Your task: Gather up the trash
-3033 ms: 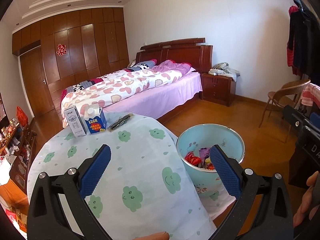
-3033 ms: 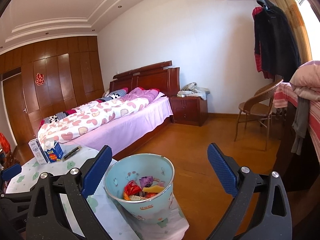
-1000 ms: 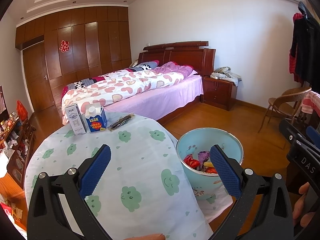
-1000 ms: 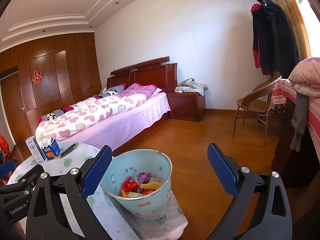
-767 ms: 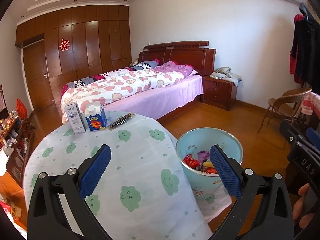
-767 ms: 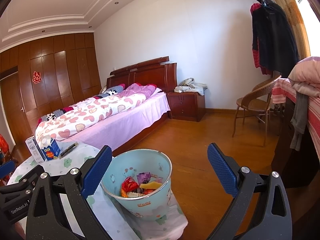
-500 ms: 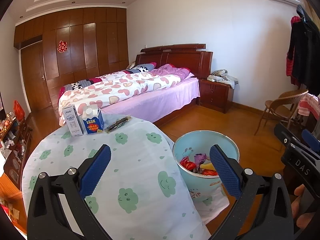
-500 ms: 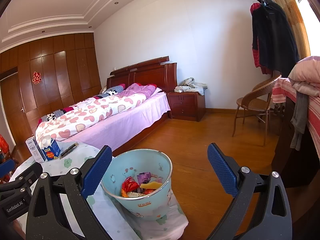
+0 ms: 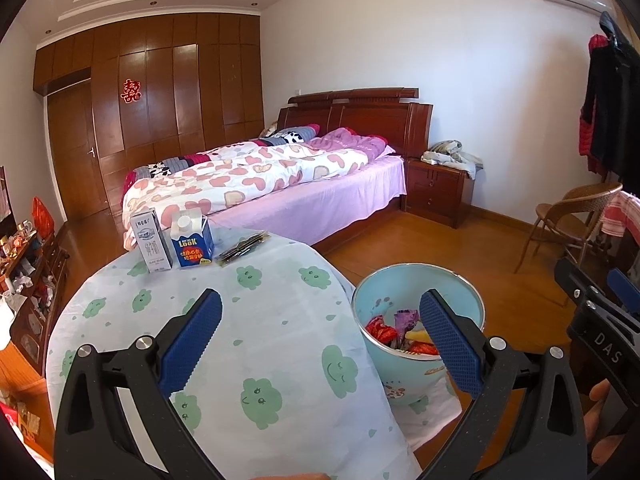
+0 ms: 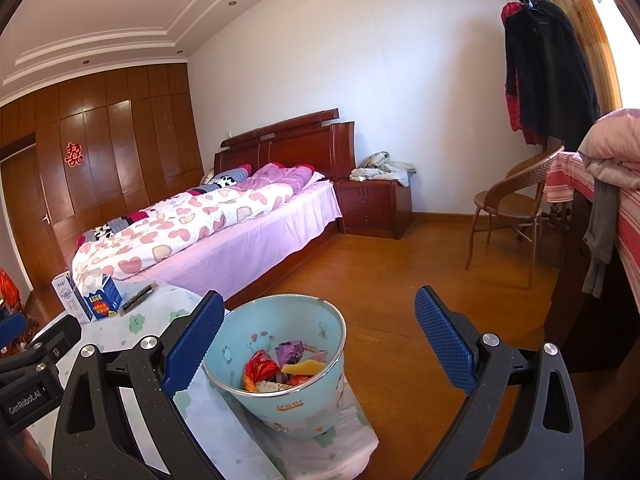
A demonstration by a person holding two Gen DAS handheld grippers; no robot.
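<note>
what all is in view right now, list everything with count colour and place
round table with white cloth printed with green clouds: one, near foreground
light blue plastic bin: one, on the draped cloth at the table's right edge
wrappers: several, red, purple, yellow, inside the bin
white milk carton: one, far table edge
blue milk carton: one, beside the white one
dark flat packet: one, right of the blue carton
bed with heart-print quilt: one, behind the table
wooden nightstand: one, brown, beside the bed
wicker chair: one, brown, right
left gripper: black, blue pads, open
right gripper: same, open
</note>
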